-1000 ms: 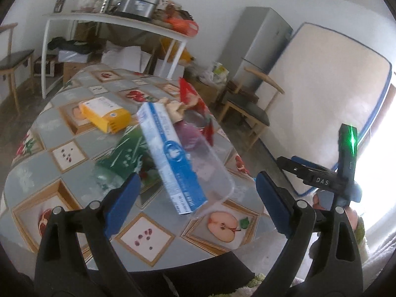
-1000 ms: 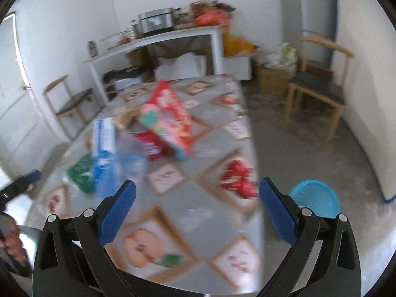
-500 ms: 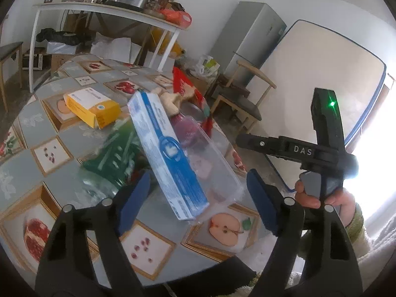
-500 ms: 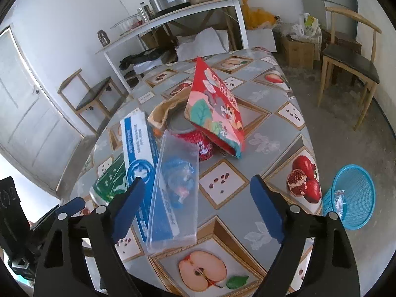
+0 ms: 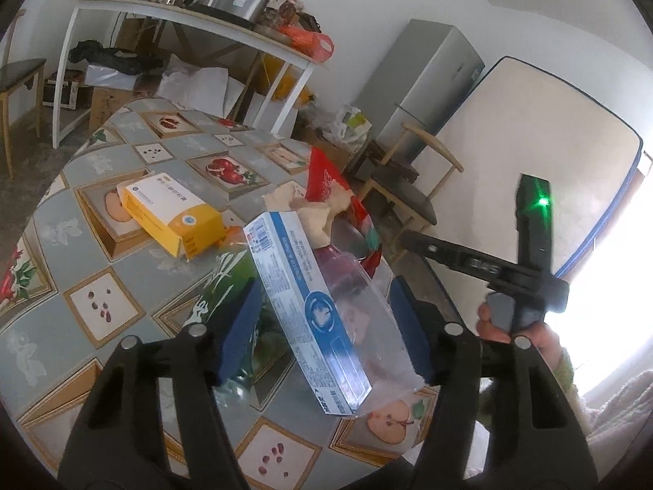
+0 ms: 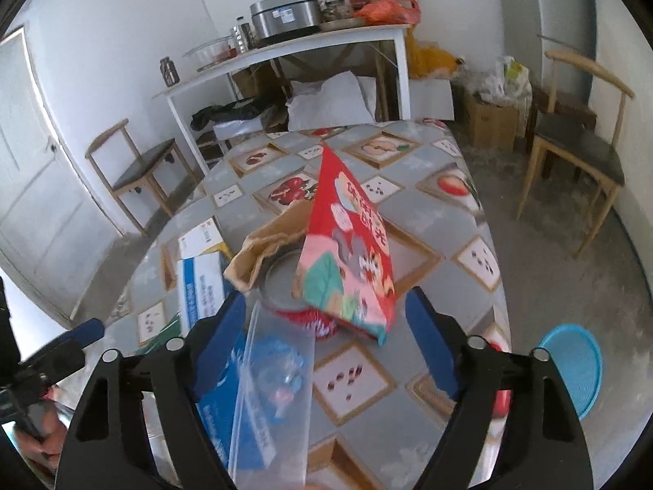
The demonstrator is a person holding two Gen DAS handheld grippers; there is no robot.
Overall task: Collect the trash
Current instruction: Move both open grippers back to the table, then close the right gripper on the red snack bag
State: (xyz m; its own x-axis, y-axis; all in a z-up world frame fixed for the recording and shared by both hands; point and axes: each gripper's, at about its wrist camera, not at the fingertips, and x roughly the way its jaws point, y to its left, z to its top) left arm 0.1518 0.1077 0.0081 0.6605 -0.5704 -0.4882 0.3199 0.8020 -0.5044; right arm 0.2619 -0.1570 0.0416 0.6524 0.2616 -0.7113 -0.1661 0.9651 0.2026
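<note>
Trash lies heaped on the table: a blue-and-white box (image 5: 304, 306) tilted over a clear plastic lid (image 5: 367, 318), a green bag (image 5: 240, 286), a yellow box (image 5: 171, 214), a red snack bag (image 6: 351, 253), a brown paper bag (image 6: 269, 241) and a red-sided tin (image 6: 302, 306). My left gripper (image 5: 326, 326) is open, its jaws either side of the blue-and-white box and lid. My right gripper (image 6: 322, 343) is open, its jaws around the clear lid (image 6: 273, 392) and the snack bag's lower end. The blue box also shows in the right wrist view (image 6: 200, 290).
A blue plastic basket (image 6: 575, 367) stands on the floor right of the table. The table (image 5: 102, 306) has a fruit-patterned cloth. Wooden chairs (image 6: 579, 155) stand around. A cluttered white shelf table (image 6: 285, 53), a fridge (image 5: 424, 81) and a leaning mattress (image 5: 530, 163) are behind.
Both grippers have moved in toward the trash pile. The left now straddles the blue box and lid. The right has come lower and closer over the lid and snack bag.
</note>
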